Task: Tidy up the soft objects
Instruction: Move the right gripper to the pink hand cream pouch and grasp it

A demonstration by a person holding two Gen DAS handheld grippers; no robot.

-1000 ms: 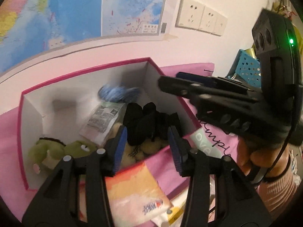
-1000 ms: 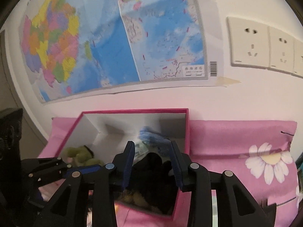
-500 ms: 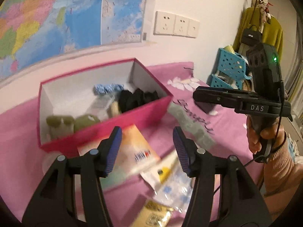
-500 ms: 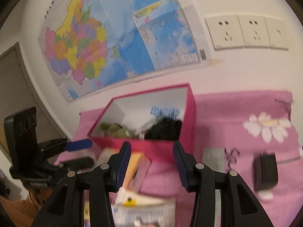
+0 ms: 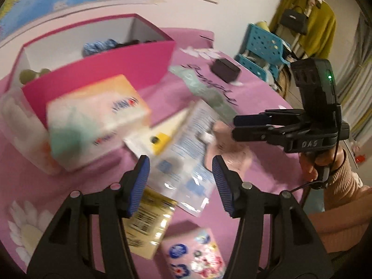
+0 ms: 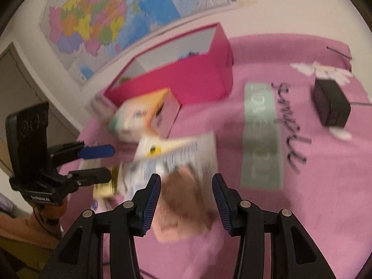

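A pink box (image 5: 111,67) (image 6: 186,79) stands at the back of the pink cloth, with a blue knit item (image 5: 100,45) and a green plush (image 5: 30,74) inside. In front lie a tissue pack (image 5: 93,121) (image 6: 144,114), a clear printed pouch (image 5: 186,144) (image 6: 176,153), a peach soft item (image 5: 229,144) (image 6: 183,209), a gold packet (image 5: 148,220) and a flowered pack (image 5: 193,253). My left gripper (image 5: 181,183) is open above the pouch. My right gripper (image 6: 186,200) is open over the peach item.
A black power adapter (image 5: 224,69) (image 6: 331,107) lies at the right of the cloth. A mint printed strip (image 6: 261,134) runs across the cloth. A blue perforated stool (image 5: 262,46) and a yellow garment (image 5: 313,18) stand beyond the table's right edge. A map (image 6: 116,16) hangs on the wall.
Both grippers have pulled back from over the pink box and tilted down toward the packs in front of it. Both stay open and empty.
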